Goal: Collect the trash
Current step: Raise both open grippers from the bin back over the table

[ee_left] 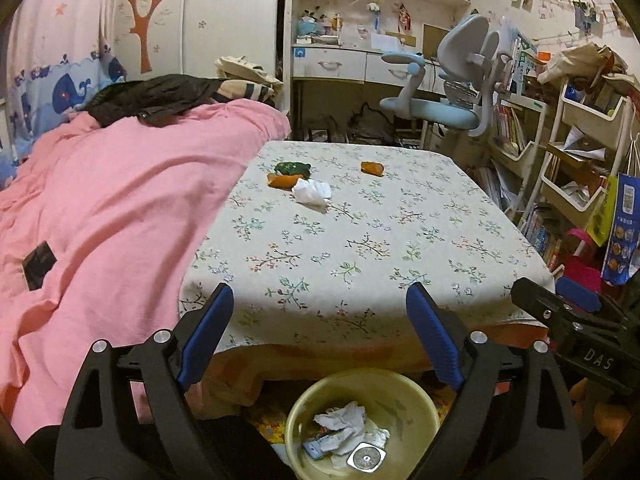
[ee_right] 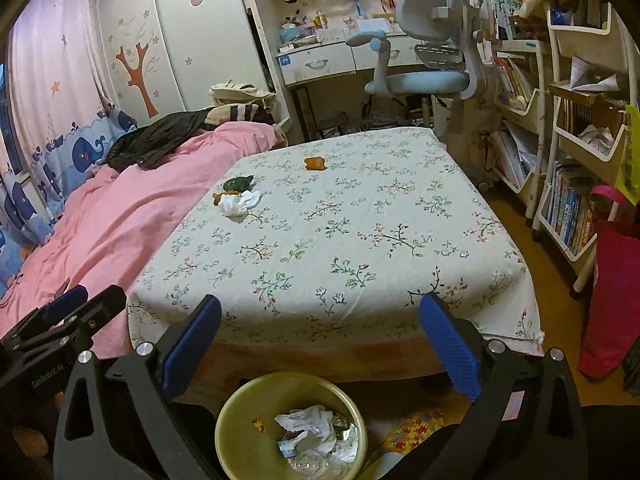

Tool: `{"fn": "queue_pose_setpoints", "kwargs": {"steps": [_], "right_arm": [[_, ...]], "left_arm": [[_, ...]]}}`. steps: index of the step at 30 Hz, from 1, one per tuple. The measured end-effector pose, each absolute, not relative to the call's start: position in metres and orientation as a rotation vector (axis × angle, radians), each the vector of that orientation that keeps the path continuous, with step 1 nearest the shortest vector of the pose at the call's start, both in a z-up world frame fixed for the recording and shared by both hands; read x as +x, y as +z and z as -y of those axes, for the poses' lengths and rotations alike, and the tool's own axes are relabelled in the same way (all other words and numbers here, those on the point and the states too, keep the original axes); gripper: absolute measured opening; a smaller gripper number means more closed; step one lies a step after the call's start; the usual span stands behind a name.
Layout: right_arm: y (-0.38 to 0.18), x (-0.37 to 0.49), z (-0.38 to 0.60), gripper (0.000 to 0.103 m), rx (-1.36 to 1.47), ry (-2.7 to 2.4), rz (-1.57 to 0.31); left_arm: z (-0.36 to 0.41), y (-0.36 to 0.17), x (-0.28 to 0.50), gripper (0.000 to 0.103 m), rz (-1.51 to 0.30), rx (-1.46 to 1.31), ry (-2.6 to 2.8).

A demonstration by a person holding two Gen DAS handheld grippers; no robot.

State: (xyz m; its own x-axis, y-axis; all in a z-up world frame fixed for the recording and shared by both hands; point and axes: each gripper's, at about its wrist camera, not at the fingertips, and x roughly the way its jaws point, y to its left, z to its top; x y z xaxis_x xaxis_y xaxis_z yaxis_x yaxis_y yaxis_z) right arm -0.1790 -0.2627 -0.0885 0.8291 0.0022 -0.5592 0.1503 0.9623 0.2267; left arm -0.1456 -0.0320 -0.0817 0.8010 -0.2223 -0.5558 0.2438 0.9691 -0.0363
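Observation:
On the floral tablecloth [ee_left: 360, 240] at the far left lie a crumpled white tissue [ee_left: 312, 192], an orange peel piece [ee_left: 284, 181] and a dark green wrapper [ee_left: 293, 168]. A second orange peel [ee_left: 372, 168] lies further right. They also show in the right wrist view: tissue [ee_right: 239, 203], green wrapper [ee_right: 238, 184], orange peel [ee_right: 315, 163]. A yellow trash bin [ee_left: 304, 412] with crumpled paper stands on the floor below the table's near edge, and shows too in the right wrist view [ee_right: 240, 412]. My left gripper [ee_left: 320, 336] and right gripper [ee_right: 320, 344] are open and empty above the bin.
A pink bed cover [ee_left: 100, 220] borders the table on the left. A blue desk chair [ee_left: 444, 92] and desk stand behind. Shelving carts with books [ee_right: 580, 168] and a pink bag [ee_right: 612, 292] line the right side.

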Motion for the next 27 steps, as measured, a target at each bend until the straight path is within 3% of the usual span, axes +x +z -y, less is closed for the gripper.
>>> {"fn": "queue_pose_setpoints", "kwargs": {"steps": [27], "right_arm": [[-0.0867, -0.1795, 0.2591, 0.095, 0.238, -0.083, -0.584]], "left_arm": [[0.0322, -0.0773, -0.1433, 0.088, -0.529, 0.050, -0.204]]}}
